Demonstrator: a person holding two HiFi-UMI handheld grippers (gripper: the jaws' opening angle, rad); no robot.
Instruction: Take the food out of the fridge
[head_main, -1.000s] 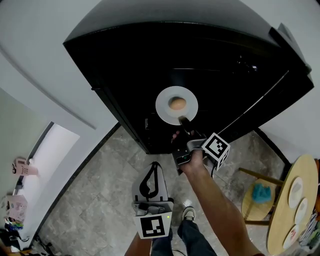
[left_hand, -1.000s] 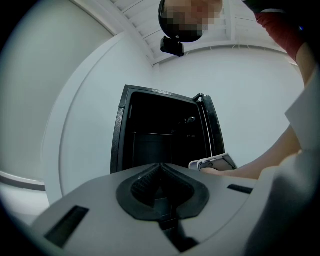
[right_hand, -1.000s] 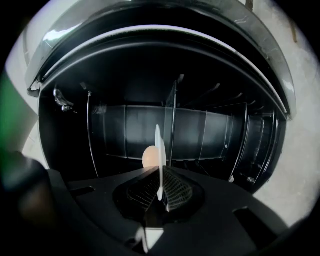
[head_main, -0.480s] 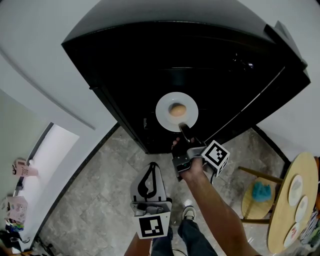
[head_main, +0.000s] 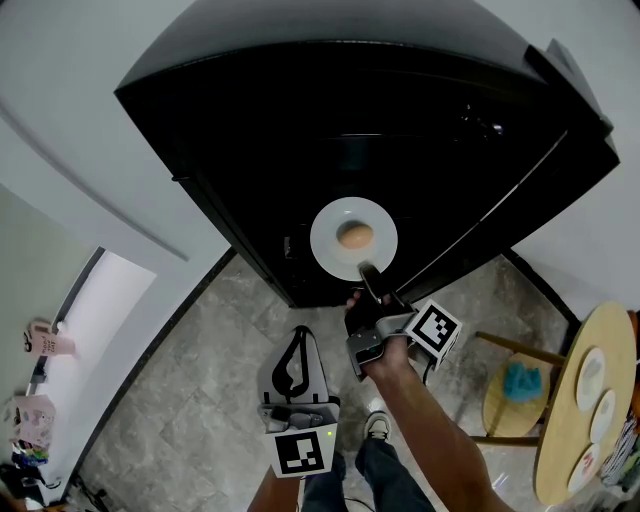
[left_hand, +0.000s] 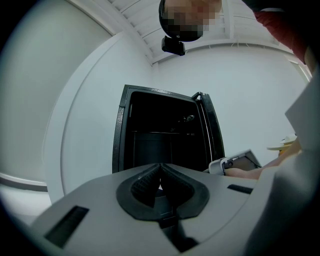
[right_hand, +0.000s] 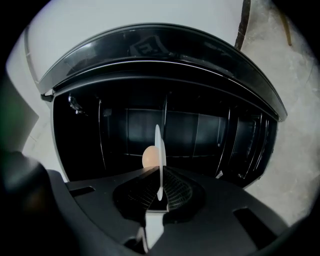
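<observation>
- Nearer now than a sec ago: plate (head_main: 325, 240) is edging out of the fridge (head_main: 250, 150), w/ the round brownish food (head_main: 352, 236) sitting mid-plate.
- Right claw (head_main: 368, 275) is clamped on the plate's near rim. Left claw (head_main: 300, 345) is closed, empty, low by the legs.
- Best to pull straight back and keep it level so the food won't roll.
- Right gripper view shows the plate edge-on btwn the pads. Head view shows its top.

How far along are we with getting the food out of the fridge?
Done: the fridge stands open, and the right gripper is shut on the rim of the plate. In hand: the plate, carrying round tan food, held at the fridge's opening. Left: bring it clear. The left gripper is shut and empty.
</observation>
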